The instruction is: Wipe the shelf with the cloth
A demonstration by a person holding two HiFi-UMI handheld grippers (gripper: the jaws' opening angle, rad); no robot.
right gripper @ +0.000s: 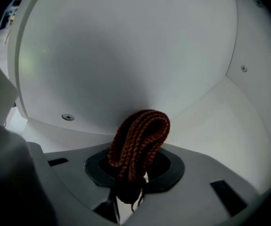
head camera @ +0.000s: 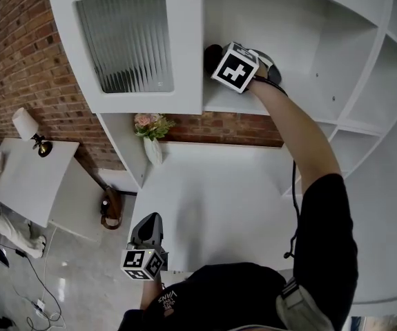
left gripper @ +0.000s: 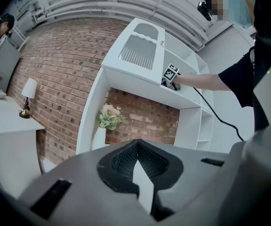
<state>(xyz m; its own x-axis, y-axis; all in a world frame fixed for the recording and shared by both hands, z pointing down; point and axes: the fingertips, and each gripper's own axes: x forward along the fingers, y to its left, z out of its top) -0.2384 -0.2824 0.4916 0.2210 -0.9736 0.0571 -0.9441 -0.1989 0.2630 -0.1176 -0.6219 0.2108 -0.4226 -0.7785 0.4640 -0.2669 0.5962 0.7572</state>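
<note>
A folded brown knitted cloth [right gripper: 141, 142] sticks up from between the jaws of my right gripper [right gripper: 136, 171], which is shut on it. The cloth is pressed toward the curved white back wall of the upper shelf [right gripper: 220, 121]. In the head view the right gripper [head camera: 214, 58] reaches into that shelf [head camera: 302, 88] just right of the cabinet door, and the cloth is hidden behind it. My left gripper [head camera: 150, 227] hangs low at the front edge of the white counter, shut and holding nothing. In its own view the left gripper [left gripper: 137, 166] points up at the shelf unit.
A white door with ribbed glass [head camera: 126, 40] stands open left of the shelf. A vase of flowers [head camera: 151, 135] sits at the counter's [head camera: 212, 198] back left. A black cable [head camera: 295, 185] hangs from the right arm. A lamp [head camera: 31, 131] stands on a side table at left.
</note>
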